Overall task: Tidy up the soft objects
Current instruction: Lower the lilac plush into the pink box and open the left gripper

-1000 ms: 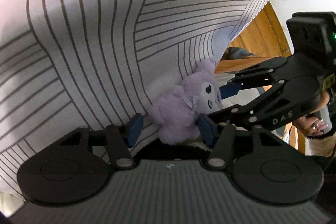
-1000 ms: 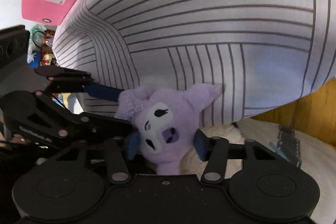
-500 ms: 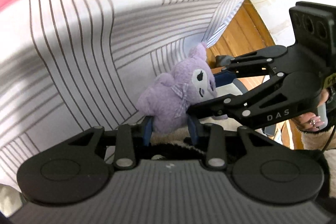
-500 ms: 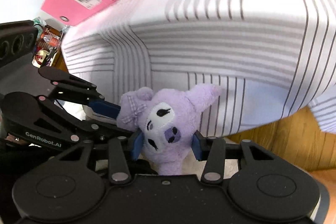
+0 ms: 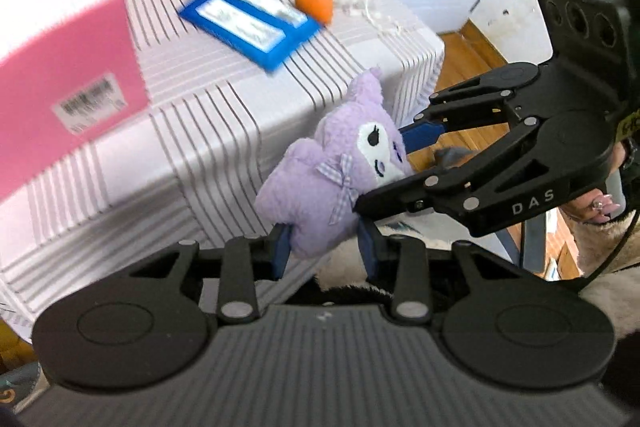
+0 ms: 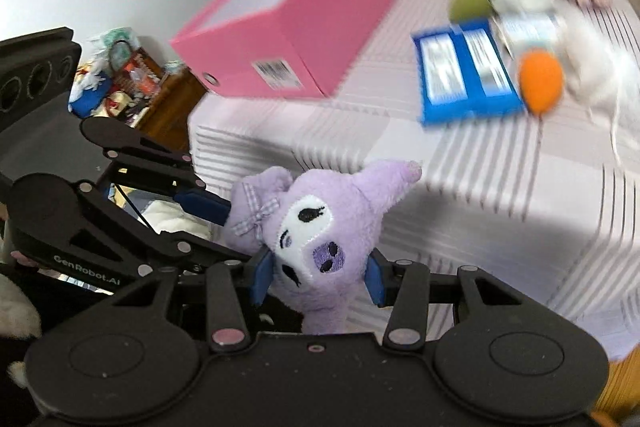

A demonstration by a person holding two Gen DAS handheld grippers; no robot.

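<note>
Left wrist view: you clamp the purple plush (image 5: 328,183) with left gripper (image 5: 326,253) and right gripper (image 6: 318,277), just off the tabletop's (image 5: 208,95) near corner; next, carry it over the pink box (image 6: 292,23).

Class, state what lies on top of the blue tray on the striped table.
An orange toy overlaps the blue tray's corner. White labelled panels show inside it; blur hides their details and whatever the toy covers.
</note>
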